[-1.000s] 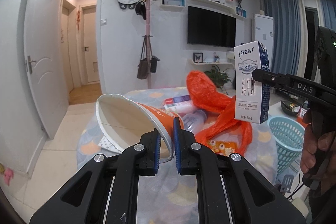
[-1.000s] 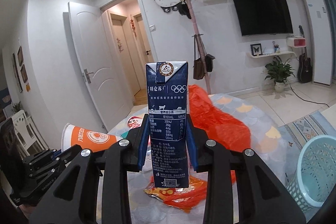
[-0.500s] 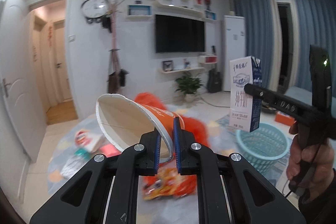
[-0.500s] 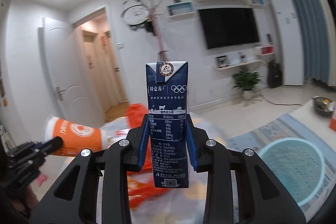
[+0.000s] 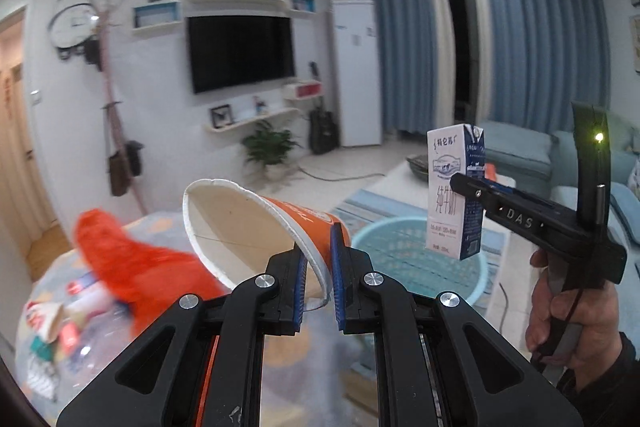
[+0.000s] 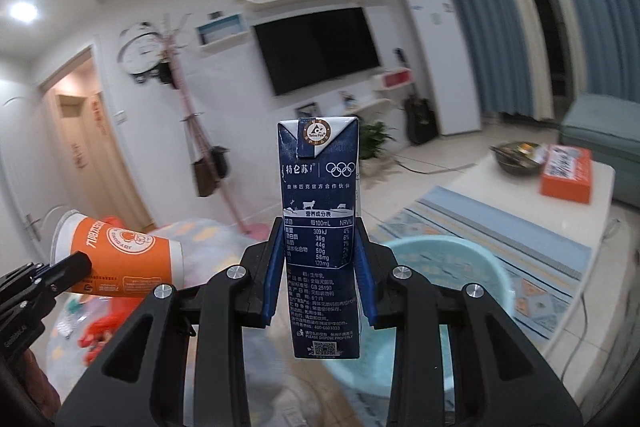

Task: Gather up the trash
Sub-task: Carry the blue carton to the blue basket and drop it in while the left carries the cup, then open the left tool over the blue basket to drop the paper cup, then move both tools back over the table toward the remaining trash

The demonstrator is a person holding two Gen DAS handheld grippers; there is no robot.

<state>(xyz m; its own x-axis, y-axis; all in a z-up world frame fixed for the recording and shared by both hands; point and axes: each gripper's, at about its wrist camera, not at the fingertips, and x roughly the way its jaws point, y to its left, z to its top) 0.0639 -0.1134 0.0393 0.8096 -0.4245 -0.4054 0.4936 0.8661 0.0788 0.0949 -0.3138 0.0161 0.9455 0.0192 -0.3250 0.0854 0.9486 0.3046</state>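
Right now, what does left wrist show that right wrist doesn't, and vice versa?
Left wrist only: the paper cup's open white inside, its rim pinched by the left gripper, and the hand holding the right gripper's handle.

Right wrist only: the milk carton's dark nutrition panel, clamped upright in the right gripper, plus an orange box on the white table.

Both: cup, carton, the light blue basket beyond them, the red bag, the wall TV.
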